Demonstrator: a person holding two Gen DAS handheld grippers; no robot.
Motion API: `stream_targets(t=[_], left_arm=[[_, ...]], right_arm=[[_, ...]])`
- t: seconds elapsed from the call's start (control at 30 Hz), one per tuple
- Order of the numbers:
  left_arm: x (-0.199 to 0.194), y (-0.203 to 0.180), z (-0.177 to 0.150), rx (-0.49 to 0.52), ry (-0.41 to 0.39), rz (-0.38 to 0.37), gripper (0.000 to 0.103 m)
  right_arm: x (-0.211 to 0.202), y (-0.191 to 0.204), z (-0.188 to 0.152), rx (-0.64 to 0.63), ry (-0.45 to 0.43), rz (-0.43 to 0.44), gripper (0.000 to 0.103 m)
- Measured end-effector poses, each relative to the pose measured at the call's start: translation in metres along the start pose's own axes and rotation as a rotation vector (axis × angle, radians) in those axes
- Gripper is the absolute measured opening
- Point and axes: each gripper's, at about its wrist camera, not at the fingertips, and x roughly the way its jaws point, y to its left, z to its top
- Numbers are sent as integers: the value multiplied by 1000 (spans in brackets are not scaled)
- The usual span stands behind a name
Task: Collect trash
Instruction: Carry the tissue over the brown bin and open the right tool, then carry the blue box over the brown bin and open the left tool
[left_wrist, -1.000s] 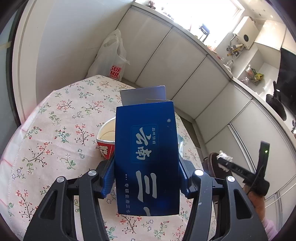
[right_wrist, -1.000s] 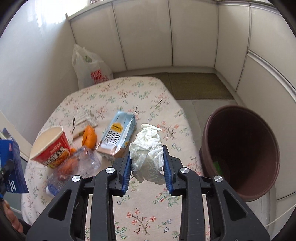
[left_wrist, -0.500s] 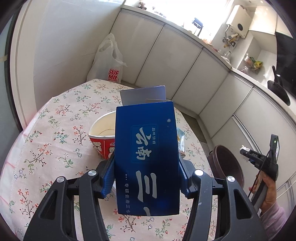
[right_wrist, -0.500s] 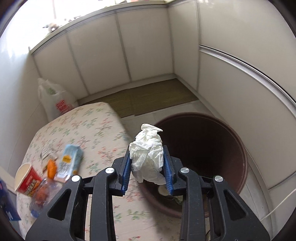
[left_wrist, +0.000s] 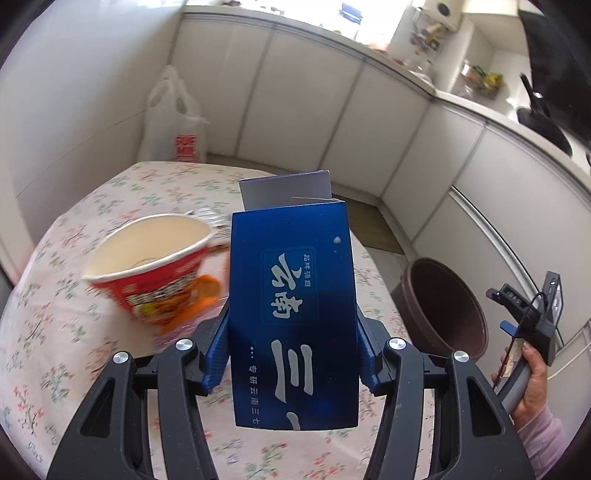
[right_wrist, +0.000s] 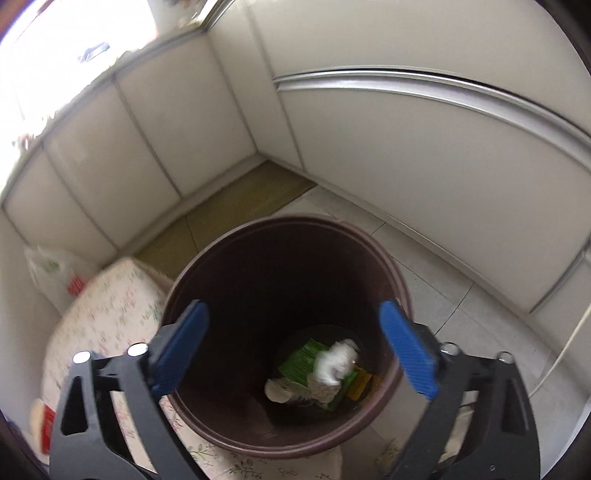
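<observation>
My left gripper (left_wrist: 293, 343) is shut on a blue carton (left_wrist: 293, 295) with white characters, held upright above the floral table (left_wrist: 74, 354). A red instant-noodle cup (left_wrist: 147, 269) stands just left of it, with orange scraps (left_wrist: 205, 291) beside it. My right gripper (right_wrist: 293, 347) hangs over the dark brown bin (right_wrist: 397, 280), its jaws opening wide with nothing between them. The crumpled white tissue (right_wrist: 336, 363) lies inside the bin on green wrappers (right_wrist: 299, 362). In the left wrist view the bin (left_wrist: 443, 302) stands beside the table at the right, and a hand (left_wrist: 528, 384) holds the right gripper there.
White cabinet fronts (right_wrist: 406, 155) curve around the floor. A white plastic bag (left_wrist: 175, 122) stands against the wall beyond the table. A brownish mat (right_wrist: 229, 206) lies on the floor behind the bin. The table edge (right_wrist: 110, 306) sits left of the bin.
The right gripper swung from the table to above the bin, opened, and the tissue fell in. The left gripper carried the blue carton right, toward the noodle cup.
</observation>
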Motion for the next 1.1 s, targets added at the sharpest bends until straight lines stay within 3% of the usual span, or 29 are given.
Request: stream_targets(t=[0.27, 0.43, 0.5, 0.63, 0.7, 0.87, 1.1], left_arm=[[47, -86, 18, 109, 63, -88, 55], [72, -145, 22, 195, 90, -137, 55], [83, -171, 22, 229, 106, -153, 55], [102, -216, 23, 297, 130, -185, 56], [110, -233, 23, 320, 145, -191, 56], [132, -265, 27, 367, 182, -182, 56], [147, -280, 20, 403, 224, -167, 57]], right_arm=[[-27, -39, -31, 141, -46, 2, 96], [-29, -76, -62, 333, 12, 49, 96], [-31, -89, -63, 392, -29, 66, 96], [-10, -110, -72, 532, 57, 75, 96], [-10, -119, -75, 585, 53, 78, 96], [-12, -122, -79, 602, 24, 88, 96], [-20, -123, -78, 580, 8, 82, 96]])
